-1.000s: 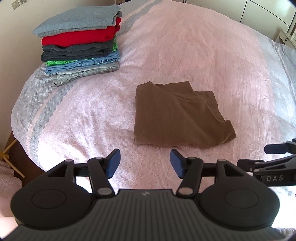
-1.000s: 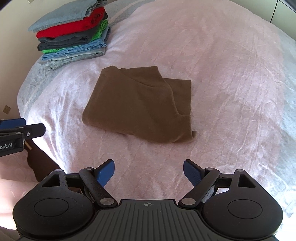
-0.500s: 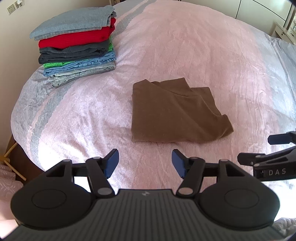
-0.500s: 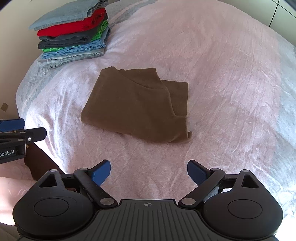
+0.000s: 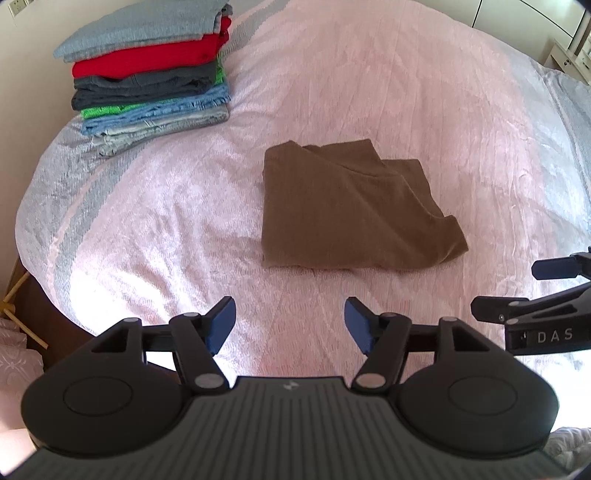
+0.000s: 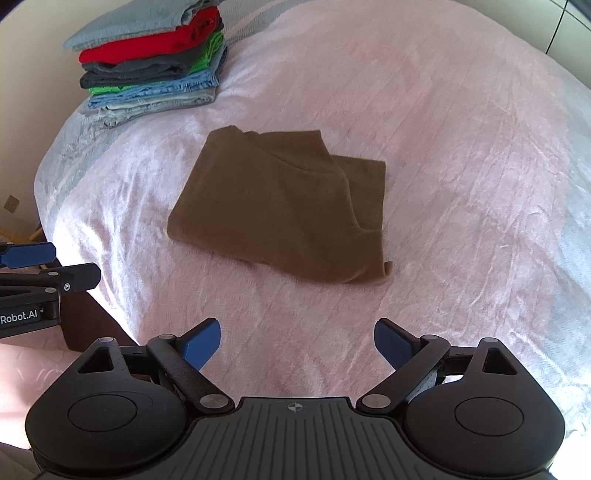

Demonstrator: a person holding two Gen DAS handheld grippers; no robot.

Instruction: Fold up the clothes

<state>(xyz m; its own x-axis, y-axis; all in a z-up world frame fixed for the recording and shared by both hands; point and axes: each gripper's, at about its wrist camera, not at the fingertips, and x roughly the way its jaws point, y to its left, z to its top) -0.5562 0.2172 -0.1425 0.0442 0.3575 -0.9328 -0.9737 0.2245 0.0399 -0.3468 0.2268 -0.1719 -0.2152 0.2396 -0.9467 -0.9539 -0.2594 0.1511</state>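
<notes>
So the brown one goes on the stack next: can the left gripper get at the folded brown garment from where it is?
Probably yes. The left gripper has empty, opening jaws, and only bare bedspread lies before the brown garment.

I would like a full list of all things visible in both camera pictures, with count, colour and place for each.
brown garment: one, brown, folded, middle of the bed, touched by no claw.
stack of folded clothes: one stack; grey-blue, red, dark grey, green, blue and pale denim layers; far left corner of the bed.
bedspread: one, pink with grey stripes at the edges, covers the bed.
cupboard doors: white, far right, count unclear.
left claw: one, black with blue pads, empty, jaws opening.
right claw: one, black with blue pads, wide open, empty.
</notes>
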